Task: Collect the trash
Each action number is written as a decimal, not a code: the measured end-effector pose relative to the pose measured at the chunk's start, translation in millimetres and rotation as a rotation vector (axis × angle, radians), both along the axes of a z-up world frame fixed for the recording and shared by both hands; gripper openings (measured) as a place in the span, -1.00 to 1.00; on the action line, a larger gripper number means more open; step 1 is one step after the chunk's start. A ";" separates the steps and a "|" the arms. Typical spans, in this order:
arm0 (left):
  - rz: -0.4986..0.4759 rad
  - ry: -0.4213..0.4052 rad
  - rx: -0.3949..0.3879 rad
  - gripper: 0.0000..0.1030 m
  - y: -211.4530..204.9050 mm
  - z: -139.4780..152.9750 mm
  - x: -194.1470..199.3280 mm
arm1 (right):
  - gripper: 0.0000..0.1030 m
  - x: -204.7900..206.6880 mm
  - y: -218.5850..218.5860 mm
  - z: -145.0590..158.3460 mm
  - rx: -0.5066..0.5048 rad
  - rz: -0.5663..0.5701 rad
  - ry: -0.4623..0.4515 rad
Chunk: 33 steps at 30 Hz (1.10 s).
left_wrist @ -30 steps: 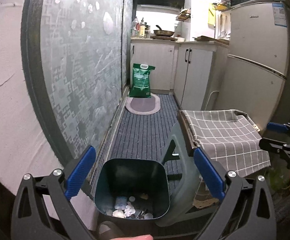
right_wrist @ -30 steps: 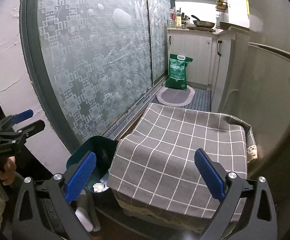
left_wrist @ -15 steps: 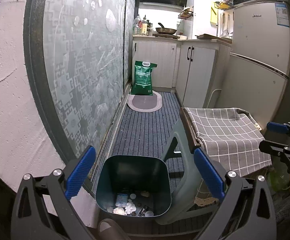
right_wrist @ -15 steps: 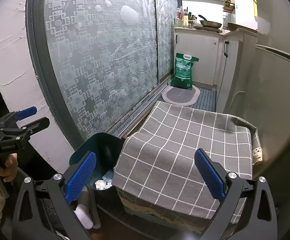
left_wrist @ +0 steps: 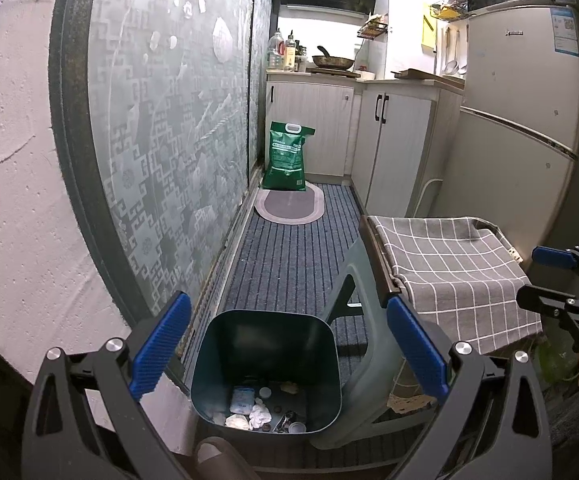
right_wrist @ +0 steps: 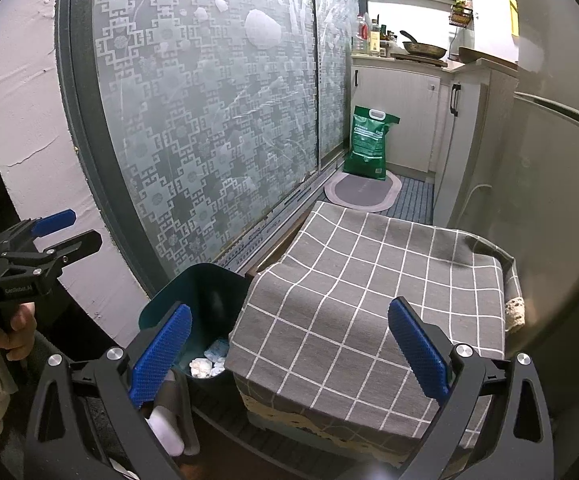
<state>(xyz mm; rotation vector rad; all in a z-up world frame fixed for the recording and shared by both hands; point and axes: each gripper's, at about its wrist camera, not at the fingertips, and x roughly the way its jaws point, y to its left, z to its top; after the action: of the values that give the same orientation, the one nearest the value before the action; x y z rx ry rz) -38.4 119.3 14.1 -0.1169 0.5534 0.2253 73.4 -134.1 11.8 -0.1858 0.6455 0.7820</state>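
Left gripper (left_wrist: 287, 354): jaws spread wide, holding nothing, poised above the dark teal waste bin (left_wrist: 267, 364), which stands on the striped floor mat (left_wrist: 289, 264) beside the frosted sliding door (left_wrist: 161, 140). Bin contents: crumpled tissue (left_wrist: 260, 416), a small blue-and-white packet (left_wrist: 242, 398), bottle caps and scraps, all at the bottom. Grey plastic stool (left_wrist: 363, 364): touching the bin's right side. Low table under grey checked cloth (right_wrist: 369, 308): top bare of litter. Right gripper (right_wrist: 289, 354): jaws equally wide, empty, over the cloth's near edge. Judgement: collection looks largely complete; before finishing, scan the mat and cloth edges for strays, and keep both grippers high enough to clear the bin rim. Legible writing: "GenRobot.AI" on the left gripper body in the right wrist view. Green handled sack (left_wrist: 287, 156) by the cabinets: label print too small to read. Refrigerator (left_wrist: 521, 120) stickers: unreadable.
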 end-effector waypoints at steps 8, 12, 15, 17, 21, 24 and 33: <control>0.001 0.000 -0.001 0.94 -1.9 0.1 0.3 | 0.93 0.0 0.0 0.1 -0.001 0.002 0.000; 0.001 0.000 -0.002 0.94 -2.4 0.0 0.2 | 0.93 -0.1 0.1 0.3 0.001 0.000 0.000; 0.000 0.002 -0.003 0.94 -2.7 -0.3 0.5 | 0.93 -0.2 0.0 0.2 -0.001 0.002 0.000; -0.001 0.004 -0.002 0.94 -3.9 -0.4 0.2 | 0.93 -0.3 0.1 0.3 -0.001 0.002 0.000; -0.002 0.004 -0.003 0.94 -4.4 -0.9 0.3 | 0.93 -0.4 0.4 0.2 0.000 0.000 0.000; -0.003 0.005 -0.003 0.94 -3.4 -1.0 0.4 | 0.93 -0.4 0.3 0.2 -0.001 0.001 0.000; -0.004 0.005 -0.004 0.94 -4.1 -0.6 0.4 | 0.93 -0.6 0.8 0.1 -0.002 0.001 0.000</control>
<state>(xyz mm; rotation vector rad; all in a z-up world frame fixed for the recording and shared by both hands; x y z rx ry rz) -38.0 115.2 13.5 -0.1193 0.5589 0.2201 72.7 -133.4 11.9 -0.1877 0.6456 0.7822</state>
